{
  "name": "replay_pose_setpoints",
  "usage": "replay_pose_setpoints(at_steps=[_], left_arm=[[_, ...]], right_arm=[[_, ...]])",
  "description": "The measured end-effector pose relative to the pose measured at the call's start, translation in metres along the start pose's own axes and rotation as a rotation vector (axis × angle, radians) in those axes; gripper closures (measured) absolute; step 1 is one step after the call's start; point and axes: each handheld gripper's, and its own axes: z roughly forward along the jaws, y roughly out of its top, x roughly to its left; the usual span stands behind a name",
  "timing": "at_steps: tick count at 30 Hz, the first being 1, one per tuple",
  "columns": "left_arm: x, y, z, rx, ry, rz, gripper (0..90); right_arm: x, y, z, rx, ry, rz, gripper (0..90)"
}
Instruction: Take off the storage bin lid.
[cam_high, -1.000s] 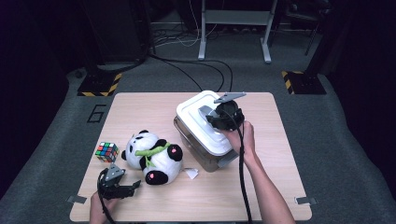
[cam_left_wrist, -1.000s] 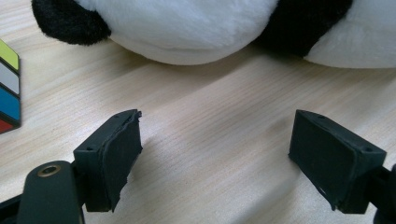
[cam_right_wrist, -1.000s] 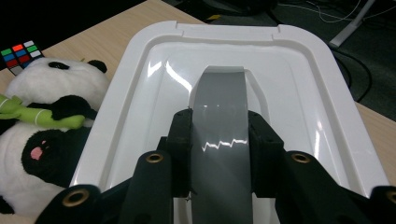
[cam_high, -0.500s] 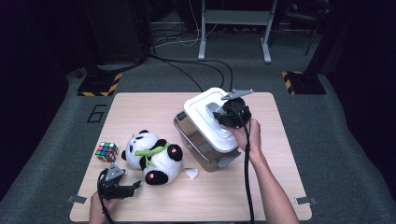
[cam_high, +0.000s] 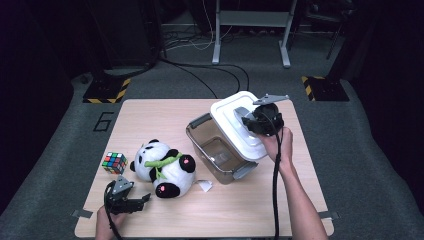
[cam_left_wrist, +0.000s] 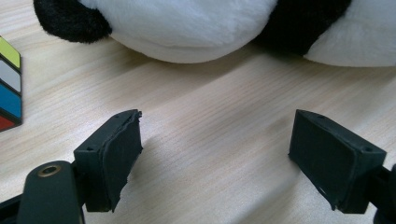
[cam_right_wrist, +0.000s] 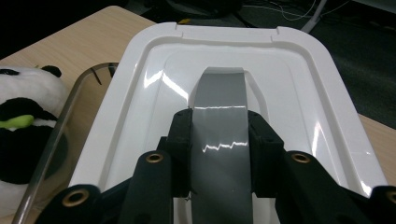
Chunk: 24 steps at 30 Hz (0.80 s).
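The right claw (cam_high: 248, 120) is clenched on the grey handle (cam_right_wrist: 218, 116) of the white lid (cam_high: 235, 125), one black jaw pressed against each side of that glossy strap. The lid is a rounded rectangle of smooth hard plastic with a raised rim and stepped centre; it hangs tilted above the far right part of the clear storage box (cam_high: 215, 150), leaving the box's near left part uncovered. The box is see-through, smoky plastic with a grey latch (cam_high: 246, 171) at its near corner, and it stands on the pale wood-grain surface (cam_high: 165, 112).

Just left of the box lies a plush panda (cam_high: 162, 170), soft and furry in black and white with a green scarf (cam_high: 162, 164), a small white tag beside it. It lies between the box and the left claw (cam_high: 134, 202). A colour-tiled puzzle cube (cam_high: 114, 162) sits left of the panda, near it but apart.

The left claw rests low at the near edge of the surface, released, its two padded jaws spread with only bare wood between them, the panda's belly close ahead.
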Motion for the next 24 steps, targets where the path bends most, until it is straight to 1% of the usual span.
replay_pose_setpoints(at_steps=[9,14,17,24], left_arm=[[0.000,0.000,0.000,0.000,0.001,0.000,16.7],[0.000,0.000,0.000,-0.001,0.002,0.000,16.7],[0.000,0.000,0.000,-0.004,0.004,0.000,16.7],[-0.001,0.000,0.000,-0.006,0.008,0.004,16.7]], right_arm=[[-0.022,-0.018,-0.007,0.008,-0.047,0.038,66.4],[-0.034,-0.026,-0.012,0.003,-0.071,0.070,66.4],[-0.040,-0.031,-0.013,0.000,-0.091,0.081,66.4],[-0.057,-0.043,-0.014,-0.011,-0.139,0.137,66.4]])
